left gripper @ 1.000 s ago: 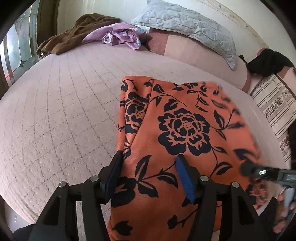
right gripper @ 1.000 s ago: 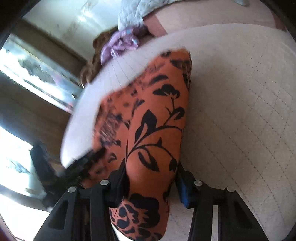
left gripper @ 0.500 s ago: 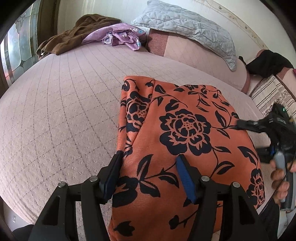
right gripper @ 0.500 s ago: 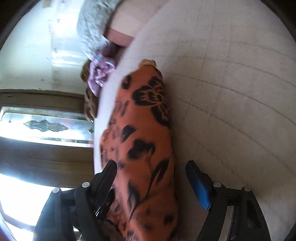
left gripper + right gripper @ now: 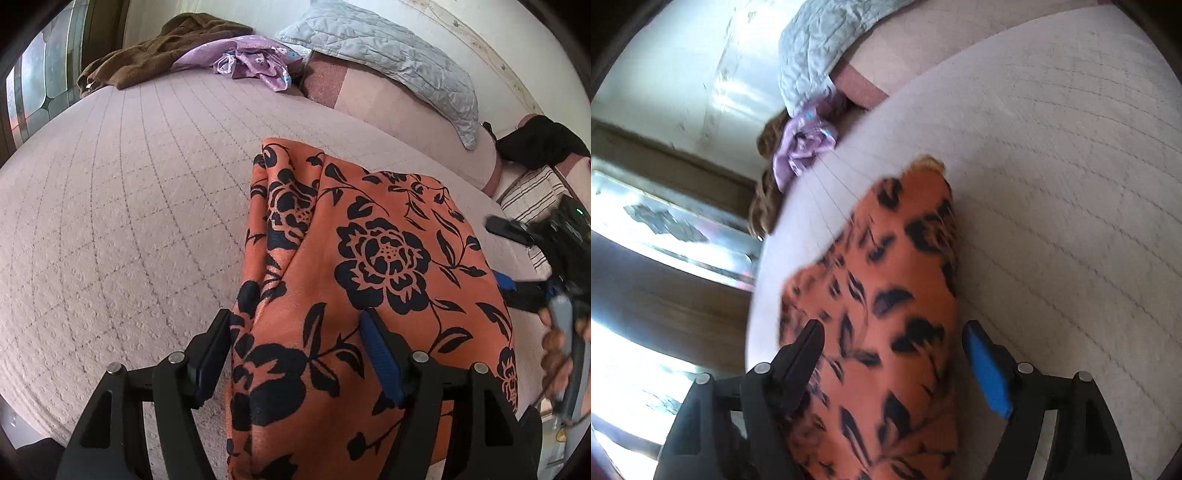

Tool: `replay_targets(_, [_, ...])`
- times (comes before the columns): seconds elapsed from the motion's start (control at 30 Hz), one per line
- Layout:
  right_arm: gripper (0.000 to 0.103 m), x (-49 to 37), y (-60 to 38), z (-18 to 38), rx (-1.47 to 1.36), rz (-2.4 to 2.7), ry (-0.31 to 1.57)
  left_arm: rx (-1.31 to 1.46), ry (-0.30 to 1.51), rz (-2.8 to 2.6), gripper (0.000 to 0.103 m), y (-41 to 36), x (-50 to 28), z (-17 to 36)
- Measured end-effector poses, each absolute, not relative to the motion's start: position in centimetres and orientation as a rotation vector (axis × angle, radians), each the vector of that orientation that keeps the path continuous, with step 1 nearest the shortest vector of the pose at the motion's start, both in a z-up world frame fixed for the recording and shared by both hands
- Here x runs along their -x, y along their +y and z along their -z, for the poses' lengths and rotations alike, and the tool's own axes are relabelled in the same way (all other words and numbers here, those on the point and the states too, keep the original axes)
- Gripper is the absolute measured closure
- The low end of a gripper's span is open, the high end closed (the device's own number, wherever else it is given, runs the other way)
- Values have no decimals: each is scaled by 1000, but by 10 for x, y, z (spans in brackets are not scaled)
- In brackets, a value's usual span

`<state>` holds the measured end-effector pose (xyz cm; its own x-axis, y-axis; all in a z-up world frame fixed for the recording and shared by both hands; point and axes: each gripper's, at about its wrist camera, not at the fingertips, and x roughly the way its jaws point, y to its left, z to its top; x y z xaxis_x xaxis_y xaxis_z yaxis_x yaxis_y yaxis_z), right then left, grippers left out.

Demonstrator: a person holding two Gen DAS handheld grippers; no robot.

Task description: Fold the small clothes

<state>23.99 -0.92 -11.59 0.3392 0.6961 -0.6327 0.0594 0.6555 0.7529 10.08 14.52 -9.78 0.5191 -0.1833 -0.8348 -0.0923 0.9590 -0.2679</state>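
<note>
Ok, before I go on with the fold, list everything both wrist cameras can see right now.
Floral garment: one, orange with black flowers, folded on the near part of the bed, between both grippers' fingers.
Bedspread: one, pale pink quilted, covers the bed.
Brown garment: one, heaped at the far left edge.
Purple garment: one, lilac, crumpled beside the brown one.
Pillow: one, grey quilted, at the head.
Black cloth: one, far right.
Striped cushion: one, white and dark stripes, right.
Window: one, far left.
Left gripper: black, jaws opening.
Right gripper: black, jaws opening.
Hand: one, right edge, holding the right gripper.
</note>
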Motion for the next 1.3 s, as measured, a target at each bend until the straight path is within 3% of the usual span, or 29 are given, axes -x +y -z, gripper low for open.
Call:
replay_targets(0.1, [23, -272, 6, 135, -818, -483, 1245, 302, 1030, 58, 31, 146, -101, 98])
replay_targets(0.13, [29, -280, 10, 140, -815, -478, 1272, 299, 1030, 58, 31, 146, -102, 97])
replay_targets(0.2, [52, -288, 24, 145, -779, -484, 1317, 295, 1029, 54, 31, 146, -101, 97])
replay_targets(0.27, [60, -283, 42, 116, -593, -457, 1262, 297, 1029, 52, 31, 146, -101, 97])
replay_targets(0.4, [58, -279, 52, 99, -413, -401, 1222, 283, 1024, 56, 31, 144, -101, 97])
replay_targets(0.43, [48, -281, 51, 107, -412, -378, 1240, 278, 1020, 55, 31, 145, -100, 97])
replay_targets(0.53, [32, -264, 28, 112, -522, -405, 1232, 294, 1005, 51, 31, 148, -97, 92])
replay_targets(0.67, [27, -228, 7, 103, -560, -453, 1202, 415, 934, 103, 32, 162, -81, 74])
replay_targets(0.73, [27, -209, -5, 107, -594, -464, 1210, 428, 978, 101, 32, 165, -82, 80])
replay_targets(0.77, [27, -204, -7, 112, -617, -478, 1221, 398, 1077, 88, 41, 162, -88, 97])
replay_targets(0.87, [27, -195, -9, 128, -673, -501, 1247, 407, 1073, 104, 62, 161, -87, 95])
replay_targets(0.9, [32, -193, -7, 126, -654, -513, 1232, 404, 1069, 100, 64, 162, -86, 93])
replay_targets(0.93, [45, -194, -5, 123, -628, -515, 1230, 404, 1070, 97, 64, 162, -84, 93])
replay_targets(0.97, [45, -195, -2, 122, -623, -525, 1240, 410, 1068, 95, 65, 164, -82, 93])
replay_targets(1.03, [45, -196, 1, 118, -598, -519, 1237, 422, 1069, 89, 62, 167, -78, 92])
replay_targets(1.13, [40, -192, -2, 118, -589, -525, 1228, 442, 1073, 75, 46, 173, -72, 83])
replay_targets(1.2, [35, -190, -11, 120, -653, -541, 1218, 427, 1006, 98, 23, 178, -73, 69])
replay_targets(1.3, [32, -199, -18, 120, -706, -547, 1187, 353, 1007, 86, 18, 178, -89, 74])
